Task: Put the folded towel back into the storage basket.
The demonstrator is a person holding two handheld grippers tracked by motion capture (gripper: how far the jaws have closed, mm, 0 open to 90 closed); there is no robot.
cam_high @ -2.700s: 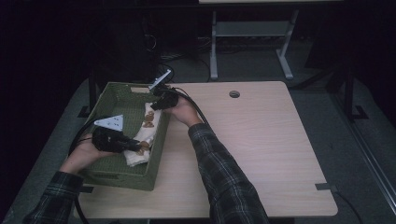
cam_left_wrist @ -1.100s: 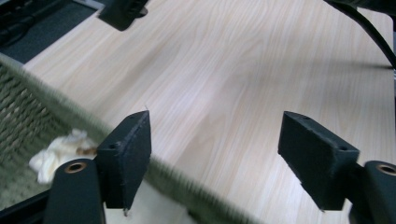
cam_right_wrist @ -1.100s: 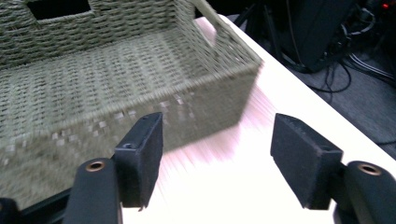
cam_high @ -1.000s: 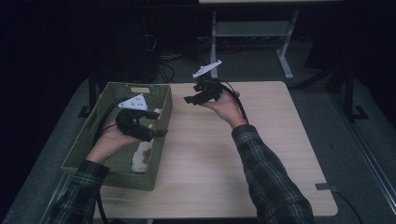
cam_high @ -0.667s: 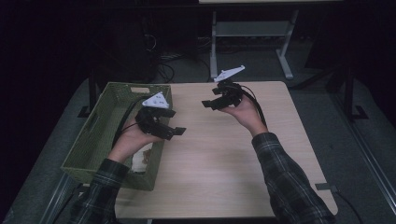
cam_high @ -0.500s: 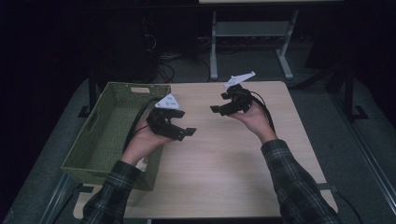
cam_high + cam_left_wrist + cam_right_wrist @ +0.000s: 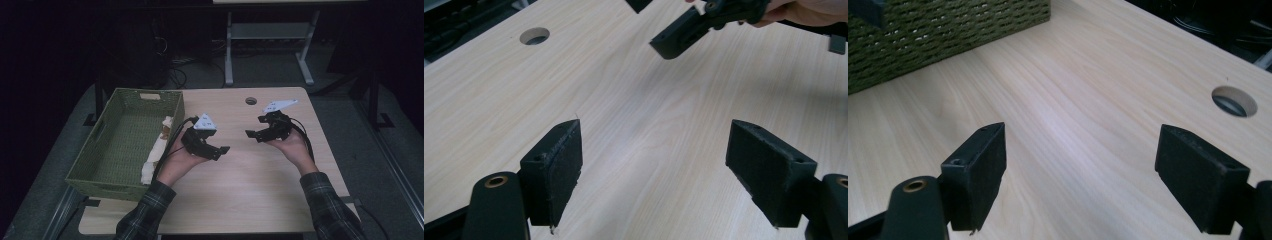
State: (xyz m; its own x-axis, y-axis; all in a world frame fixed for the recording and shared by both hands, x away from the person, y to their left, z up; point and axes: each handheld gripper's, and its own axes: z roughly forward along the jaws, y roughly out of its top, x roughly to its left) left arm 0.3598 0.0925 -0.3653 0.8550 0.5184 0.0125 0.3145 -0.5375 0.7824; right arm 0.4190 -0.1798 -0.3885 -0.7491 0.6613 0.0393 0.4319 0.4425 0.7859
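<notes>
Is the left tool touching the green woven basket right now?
Apart. The high view shows the left tool held over bare wooden table, clear of the green woven basket. In the left gripper view its open jaws frame only wood.

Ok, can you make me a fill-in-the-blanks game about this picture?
1. The basket on the table is ___ in colour.
2. Both grippers, left and right, have their jaws ___.
3. Near the table's far edge there is a round ___.
4. Between each gripper's jaws there is ___.

Missing words: green; open; hole; nothing
</notes>
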